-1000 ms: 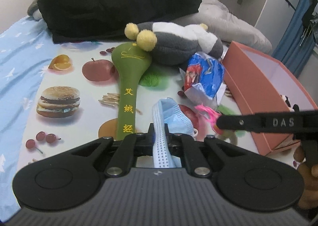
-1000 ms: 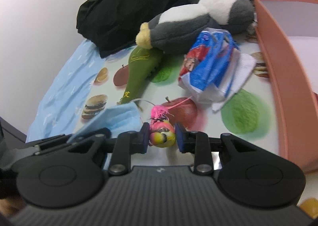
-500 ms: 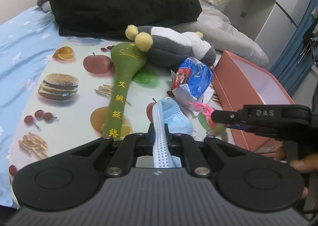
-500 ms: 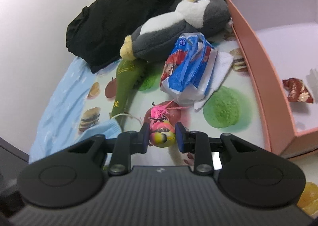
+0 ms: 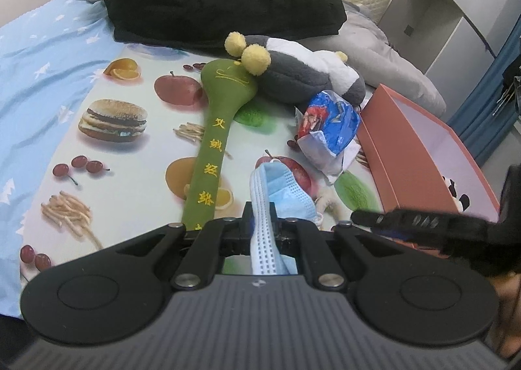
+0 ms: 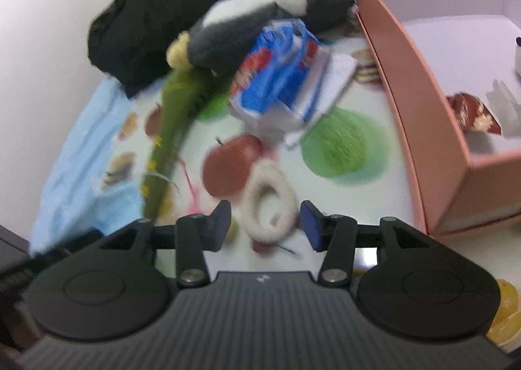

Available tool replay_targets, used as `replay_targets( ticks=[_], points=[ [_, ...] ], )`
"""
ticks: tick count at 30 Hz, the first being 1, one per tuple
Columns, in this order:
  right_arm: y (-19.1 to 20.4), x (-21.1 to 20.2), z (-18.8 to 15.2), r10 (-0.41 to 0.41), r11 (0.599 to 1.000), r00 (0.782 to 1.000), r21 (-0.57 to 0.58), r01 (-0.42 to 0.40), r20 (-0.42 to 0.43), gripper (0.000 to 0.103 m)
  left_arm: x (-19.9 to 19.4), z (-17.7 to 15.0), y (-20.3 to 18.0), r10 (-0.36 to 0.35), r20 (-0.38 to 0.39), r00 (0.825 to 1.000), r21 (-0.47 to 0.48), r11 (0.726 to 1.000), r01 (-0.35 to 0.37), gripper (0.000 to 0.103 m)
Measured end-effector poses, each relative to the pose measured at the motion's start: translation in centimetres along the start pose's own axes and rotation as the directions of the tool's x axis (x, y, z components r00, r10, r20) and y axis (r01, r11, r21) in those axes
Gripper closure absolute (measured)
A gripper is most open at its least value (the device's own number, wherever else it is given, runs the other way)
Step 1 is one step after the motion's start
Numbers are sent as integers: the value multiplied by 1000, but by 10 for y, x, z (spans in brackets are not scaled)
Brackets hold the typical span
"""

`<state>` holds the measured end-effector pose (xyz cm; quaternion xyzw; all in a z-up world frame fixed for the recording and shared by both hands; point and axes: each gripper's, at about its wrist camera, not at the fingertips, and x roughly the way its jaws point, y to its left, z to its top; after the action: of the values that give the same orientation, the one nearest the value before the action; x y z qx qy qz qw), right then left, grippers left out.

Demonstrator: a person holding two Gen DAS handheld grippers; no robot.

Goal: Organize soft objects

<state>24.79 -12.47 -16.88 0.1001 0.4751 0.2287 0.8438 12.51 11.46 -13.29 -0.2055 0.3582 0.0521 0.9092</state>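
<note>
Jaws of right gripper (image 6: 265, 220) opening, pads spread; small pink-tufted toy pinched half a second ago now gone from between them, only white ring (image 6: 268, 204) on bed mat behind gap, untouched. Pink strands (image 6: 192, 191) lower left of frame; toy itself not clearly seen. Likely dropped short of pink box (image 6: 423, 129), right of frame. Left gripper (image 5: 260, 230) jaws pressed together on blue face mask (image 5: 276, 194), unchanged. Mask presumably next for box.

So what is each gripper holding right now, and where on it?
Left gripper: blue face mask, pinched across its pleated edge. Right gripper: jaws opening, gripping nothing.
</note>
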Motion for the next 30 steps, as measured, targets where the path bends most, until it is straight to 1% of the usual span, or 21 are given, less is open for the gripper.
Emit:
replay_targets(
  ticks=[2, 5, 9, 10, 11, 12, 13, 14, 16, 19, 25, 30],
  points=[
    [0, 8, -3, -27, 999, 1000, -24, 26, -12, 52, -1, -1, 1, -5, 1, 1000, -4, 1000, 5, 96],
    [7, 18, -2, -53, 995, 999, -79, 53, -3, 53, -3, -3, 4, -5, 3, 1000, -10, 1000, 5, 96],
    [18, 34, 1, -94, 983, 995, -154, 95, 10, 58, -7, -2, 9, -6, 8, 1000, -20, 1000, 6, 97],
    [20, 39, 2, -102, 980, 995, -170, 102, 8, 63, -7, -2, 10, -7, 9, 1000, -18, 1000, 7, 97],
    [22, 43, 2, -113, 977, 994, -184, 112, 4, 71, -8, -2, 10, -9, 9, 1000, -17, 1000, 9, 97],
    [24, 47, 1, -129, 970, 992, -206, 128, 6, 76, -8, -2, 10, -14, 7, 1000, -19, 1000, 14, 97],
    [26, 49, 0, -144, 964, 989, -226, 143, 13, 85, -7, -1, 11, -21, 4, 1000, -19, 1000, 21, 97],
    [28, 50, -1, -165, 954, 986, -249, 166, 23, 90, -7, -1, 11, -26, -1, 1000, -15, 1000, 26, 97],
    [28, 48, -3, -182, 948, 983, -261, 183, 29, 91, -6, -1, 9, -34, -6, 999, 0, 999, 34, 97],
    [25, 36, -6, -200, 950, 979, -237, 203, 38, 92, -6, 1, 7, -46, -18, 999, 16, 999, 47, 97],
    [16, -3, -18, -218, 952, 973, -203, 228, 69, 92, -8, 6, -3, -81, -27, 996, 36, 996, 82, 97],
    [15, -40, -28, -228, 955, 968, -171, 243, 104, 92, -12, 7, -20, -120, -20, 993, 56, 991, 121, 97]
  ],
)
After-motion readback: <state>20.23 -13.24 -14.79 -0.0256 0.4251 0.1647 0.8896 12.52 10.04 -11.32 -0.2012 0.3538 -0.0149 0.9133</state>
